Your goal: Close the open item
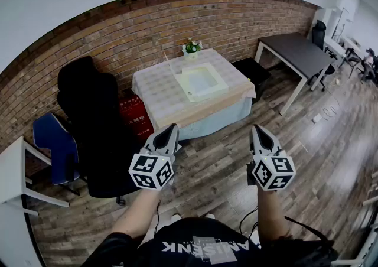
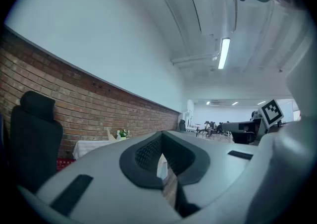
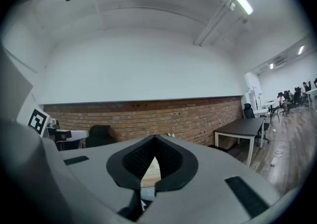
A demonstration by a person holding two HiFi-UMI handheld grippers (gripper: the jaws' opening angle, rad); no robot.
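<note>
Pale flat box [image 1: 201, 81] on the cloth-draped worktop [image 1: 155, 91] seems unclosed; my left gripper [image 1: 172, 128] and right gripper [image 1: 258, 129] hang far off, fingers clenched empty.

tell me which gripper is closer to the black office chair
Left. In the head view the left gripper sits just right of the black office chair, apart from it. The right gripper is farther right, on the side of the dark table.
</note>
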